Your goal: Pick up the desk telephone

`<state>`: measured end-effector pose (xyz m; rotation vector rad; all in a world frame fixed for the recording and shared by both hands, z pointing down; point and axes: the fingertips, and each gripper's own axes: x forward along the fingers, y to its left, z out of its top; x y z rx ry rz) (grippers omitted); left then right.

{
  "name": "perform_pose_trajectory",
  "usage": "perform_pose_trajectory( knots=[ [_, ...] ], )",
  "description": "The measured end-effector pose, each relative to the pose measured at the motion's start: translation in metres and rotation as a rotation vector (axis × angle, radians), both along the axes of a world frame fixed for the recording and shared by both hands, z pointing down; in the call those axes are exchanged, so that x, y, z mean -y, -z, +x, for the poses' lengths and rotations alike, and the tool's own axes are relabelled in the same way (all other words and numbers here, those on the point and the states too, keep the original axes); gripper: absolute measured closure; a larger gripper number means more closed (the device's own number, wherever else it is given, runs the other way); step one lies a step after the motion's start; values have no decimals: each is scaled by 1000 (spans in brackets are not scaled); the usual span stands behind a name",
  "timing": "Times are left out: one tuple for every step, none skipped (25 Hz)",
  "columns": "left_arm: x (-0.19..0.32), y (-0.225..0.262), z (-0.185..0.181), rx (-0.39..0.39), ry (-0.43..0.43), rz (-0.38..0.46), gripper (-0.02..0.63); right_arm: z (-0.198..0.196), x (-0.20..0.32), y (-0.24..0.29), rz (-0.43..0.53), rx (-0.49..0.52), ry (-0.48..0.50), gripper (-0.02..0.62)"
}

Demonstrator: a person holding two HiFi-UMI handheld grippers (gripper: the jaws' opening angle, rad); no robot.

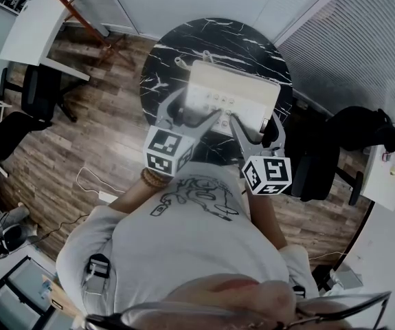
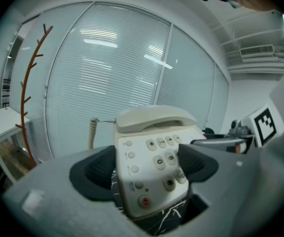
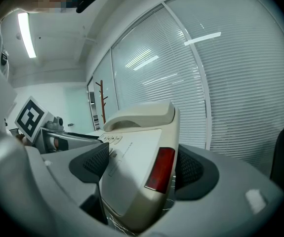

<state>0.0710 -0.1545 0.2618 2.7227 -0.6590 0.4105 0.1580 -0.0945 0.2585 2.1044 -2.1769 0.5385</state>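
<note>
A cream desk telephone [image 1: 231, 95] with its handset [image 2: 154, 117] on the cradle lies over a round black marble table [image 1: 183, 47]. My left gripper [image 1: 190, 112] holds its near left corner. In the left gripper view the phone [image 2: 151, 152] fills the gap of that gripper [image 2: 145, 167], with one pad on the keypad and the other against the edge. My right gripper [image 1: 257, 126] holds the near right corner. In the right gripper view the phone [image 3: 137, 152] sits tilted between the pads of that gripper [image 3: 139, 164]. A coiled cord [image 2: 91, 132] hangs behind.
A red coat stand [image 1: 80, 12] and a white desk [image 1: 36, 26] stand at the far left. Black office chairs [image 1: 36, 91] [image 1: 348, 126] flank the table. A small white side table [image 1: 389, 170] is at the right. Cables lie on the wood floor.
</note>
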Motion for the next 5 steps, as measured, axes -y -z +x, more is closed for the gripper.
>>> perform_pose_trajectory(
  knots=[
    [0,-1,0,0,0,-2,202,0,0,0,-1,0,-1,195],
    [0,-1,0,1,1,-2,202,0,0,0,-1,-1,-1,195],
    [0,-2,-1,2,2,-2,202,0,0,0,0,-1,-1,195],
    [0,-2,-1,4,3,0,202,-1,1,0,1,0,0,195],
    [1,-2,-2,6,3,3,202,-1,1,0,2,1,0,195]
  ],
)
